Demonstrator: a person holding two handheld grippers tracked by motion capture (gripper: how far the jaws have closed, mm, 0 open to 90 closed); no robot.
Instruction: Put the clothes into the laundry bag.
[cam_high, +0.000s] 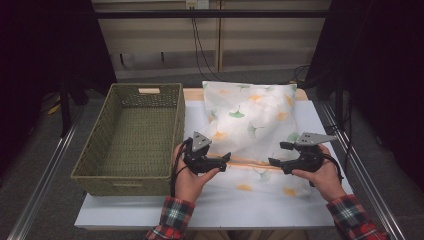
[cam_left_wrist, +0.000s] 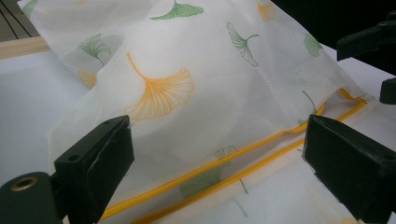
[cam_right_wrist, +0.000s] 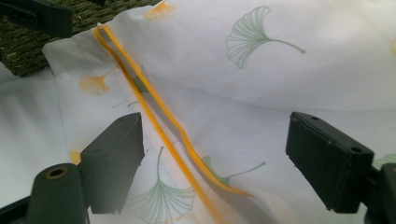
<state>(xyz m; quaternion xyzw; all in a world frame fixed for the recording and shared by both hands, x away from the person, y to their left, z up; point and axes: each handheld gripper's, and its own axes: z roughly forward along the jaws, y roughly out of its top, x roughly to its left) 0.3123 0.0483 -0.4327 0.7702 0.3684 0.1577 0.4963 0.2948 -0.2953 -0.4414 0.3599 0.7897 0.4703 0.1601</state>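
Both grippers released: left gripper (cam_high: 226, 159) and right gripper (cam_high: 272, 161) hold nothing, jaws spread. White ginkgo-print fabric pillowcase (cam_high: 255, 120) lies on the white table (cam_high: 200, 210), its yellow-piped open edge (cam_left_wrist: 243, 154) just ahead of both tips. Green woven basket (cam_high: 131, 137) sits beyond the left gripper. Step, likely: regrasping the opening; next move needs jaws closing on the piping.

Green woven basket (cam_high: 131, 137) on white table (cam_high: 210, 212), left side; dark cables (cam_high: 200, 47) hanging behind.

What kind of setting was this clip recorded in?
Probably a lab or recording bench, not a home: a white table on metal rails, dark curtains at both sides, and cables hanging behind a pillowcase and a basket.
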